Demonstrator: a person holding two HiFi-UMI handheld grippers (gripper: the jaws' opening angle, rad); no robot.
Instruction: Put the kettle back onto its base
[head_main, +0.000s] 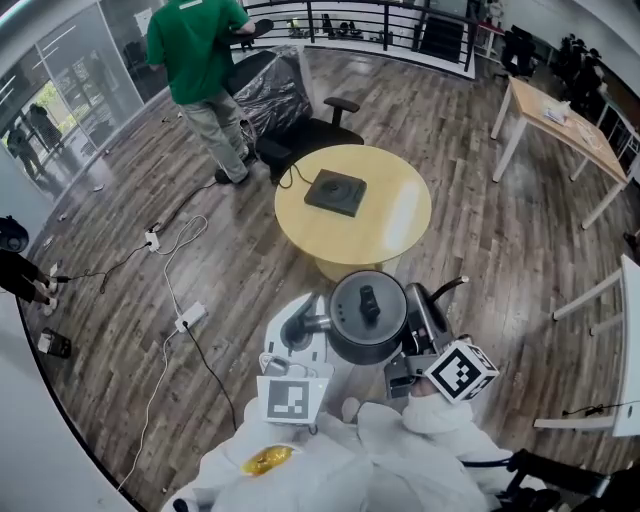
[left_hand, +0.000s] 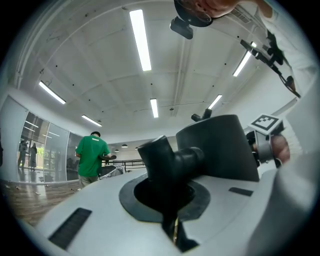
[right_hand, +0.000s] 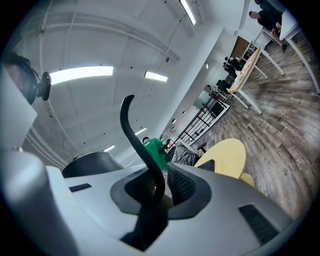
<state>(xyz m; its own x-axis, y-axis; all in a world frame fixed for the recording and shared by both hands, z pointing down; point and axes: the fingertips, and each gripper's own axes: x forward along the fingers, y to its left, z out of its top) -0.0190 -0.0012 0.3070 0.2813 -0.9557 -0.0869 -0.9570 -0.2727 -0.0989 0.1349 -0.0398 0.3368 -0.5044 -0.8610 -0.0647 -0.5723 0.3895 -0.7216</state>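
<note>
Currently the kettle is held in the air short of the round table, well apart from its base, which sits bare on the tabletop. The right gripper is clamped on the thin handle. The left gripper is closed on what seems to be the spout. Carrying the kettle over and setting it down are still to do.

No word, number, brand or sign can be read anywhere in these views. The left cube and the right cube carry only square black-and-white block patterns on white faces, with no letters or digits among them. A small pale patch sits at the back of the collar of the green shirt worn by the person standing across the room. It is too small to tell whether it holds any print.
</note>
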